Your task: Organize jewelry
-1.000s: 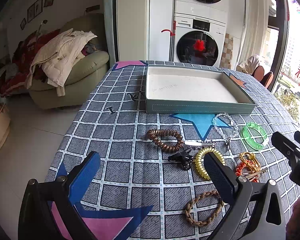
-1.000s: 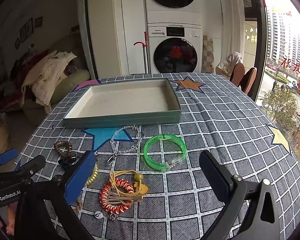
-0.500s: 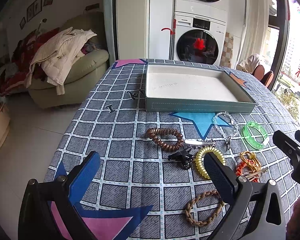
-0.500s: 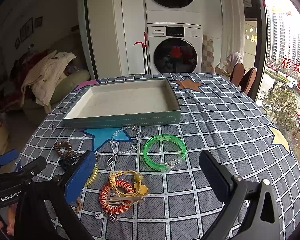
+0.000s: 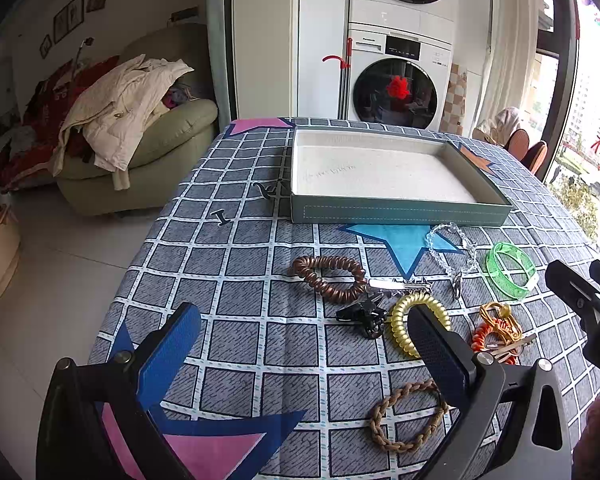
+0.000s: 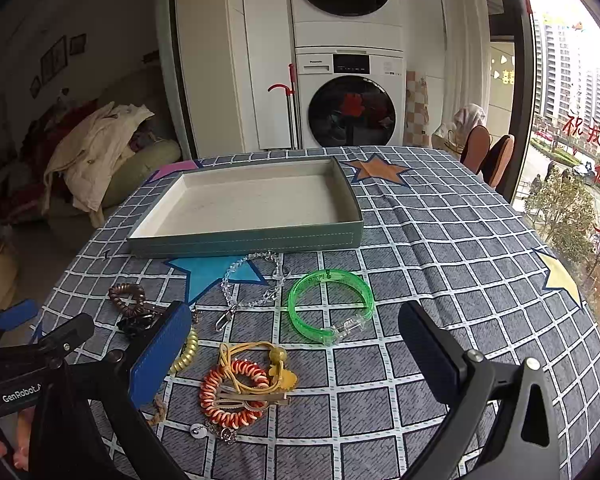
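Note:
An empty grey-green tray [image 5: 396, 213] [image 6: 244, 236] stands at the far middle of the table. In front of it lie a brown coil [image 5: 328, 276], a black clip [image 5: 364, 316], a yellow coil [image 5: 404, 320], a braided rope ring [image 5: 408, 420], a clear bead chain [image 6: 252, 280], a green bangle [image 6: 330, 304] and an orange-white coil with a yellow cord [image 6: 236, 388]. My left gripper [image 5: 300, 344] is open and empty above the near table. My right gripper [image 6: 296, 344] is open and empty, near the green bangle and orange coil.
Two small dark hair clips [image 5: 268, 191] lie left of the tray. The table has a grey checked cloth with coloured stars. A sofa with clothes [image 5: 132, 140] stands left, washing machines [image 5: 396, 92] behind, chairs [image 6: 488, 156] at the far right.
The left wrist view has shifted slightly, so the table items sit a little lower. Both grippers stay open and nothing on the table has moved.

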{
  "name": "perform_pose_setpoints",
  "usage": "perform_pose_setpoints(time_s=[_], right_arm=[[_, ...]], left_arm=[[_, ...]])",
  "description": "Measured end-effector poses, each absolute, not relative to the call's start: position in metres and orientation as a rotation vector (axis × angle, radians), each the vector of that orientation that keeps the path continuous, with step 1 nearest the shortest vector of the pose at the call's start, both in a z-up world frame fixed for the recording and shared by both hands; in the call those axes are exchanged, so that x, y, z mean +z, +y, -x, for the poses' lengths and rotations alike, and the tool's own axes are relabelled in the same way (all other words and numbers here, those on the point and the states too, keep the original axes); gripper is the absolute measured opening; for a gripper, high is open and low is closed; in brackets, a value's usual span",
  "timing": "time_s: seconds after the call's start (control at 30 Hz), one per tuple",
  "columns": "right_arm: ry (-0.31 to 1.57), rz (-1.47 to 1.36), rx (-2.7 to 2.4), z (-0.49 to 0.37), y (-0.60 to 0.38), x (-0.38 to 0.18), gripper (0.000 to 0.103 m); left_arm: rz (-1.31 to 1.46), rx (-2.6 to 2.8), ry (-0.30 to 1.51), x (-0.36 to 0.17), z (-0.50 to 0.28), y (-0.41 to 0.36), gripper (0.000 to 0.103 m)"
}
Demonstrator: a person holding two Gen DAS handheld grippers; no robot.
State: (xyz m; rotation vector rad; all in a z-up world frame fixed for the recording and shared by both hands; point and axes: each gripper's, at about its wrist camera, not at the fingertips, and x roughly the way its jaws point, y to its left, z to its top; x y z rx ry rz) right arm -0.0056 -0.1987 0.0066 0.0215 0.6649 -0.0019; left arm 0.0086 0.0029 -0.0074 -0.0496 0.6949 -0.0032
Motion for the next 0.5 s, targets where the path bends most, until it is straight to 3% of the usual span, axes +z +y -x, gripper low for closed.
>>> perform_pose_setpoints(time_s=[0.5], right_arm=[[0.668, -0.024, -0.001, 0.0057, -0.2004, 0.0062, 0.103]], left_arm=[[0.032, 0.004, 0.723, -0.0095, -0.0106, 0.0049, 0.103]])
